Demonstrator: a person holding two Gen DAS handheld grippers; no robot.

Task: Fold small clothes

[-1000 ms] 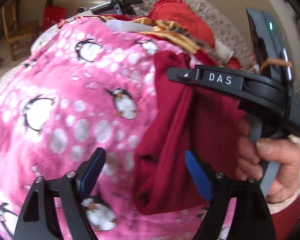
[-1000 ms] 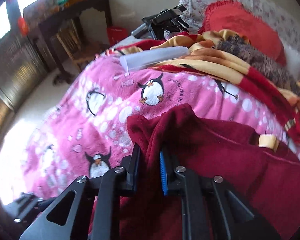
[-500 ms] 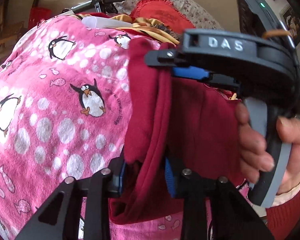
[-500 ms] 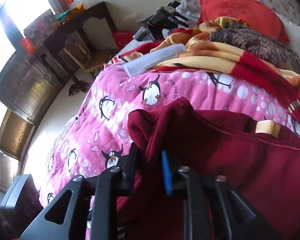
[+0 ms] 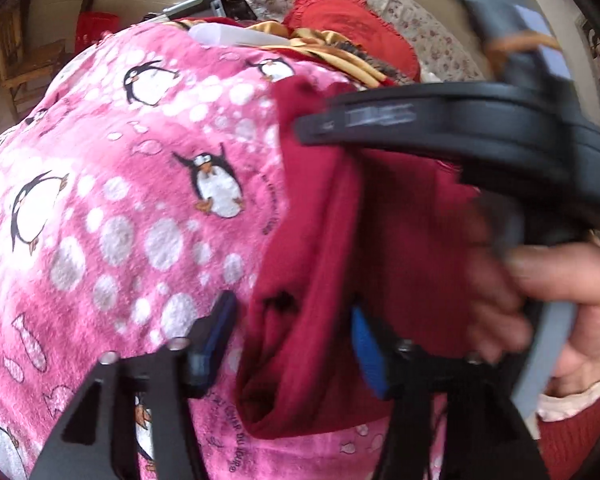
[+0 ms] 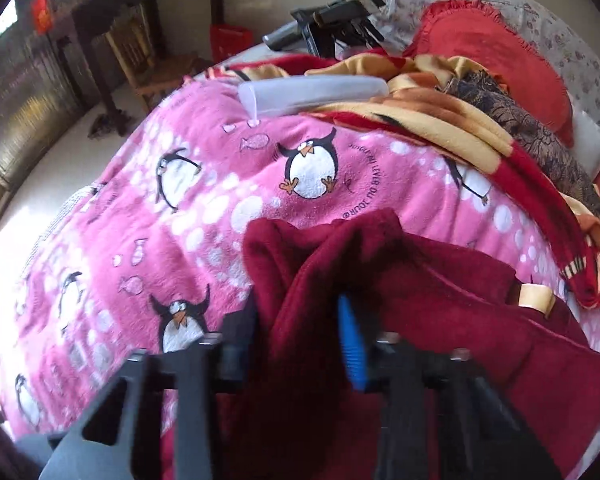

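The left gripper (image 5: 290, 340) fingers stand apart around the dark red knit garment (image 5: 320, 248); the right gripper (image 6: 296, 332) fingers, blurred, seemingly pinch its fold on the pink penguin-print blanket (image 6: 220, 208).

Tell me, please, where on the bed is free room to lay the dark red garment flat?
The penguin blanket is bare left of the dark red garment, from the translucent tube down to the near edge. Behind and right it is crowded: the striped blanket, the red cushion.
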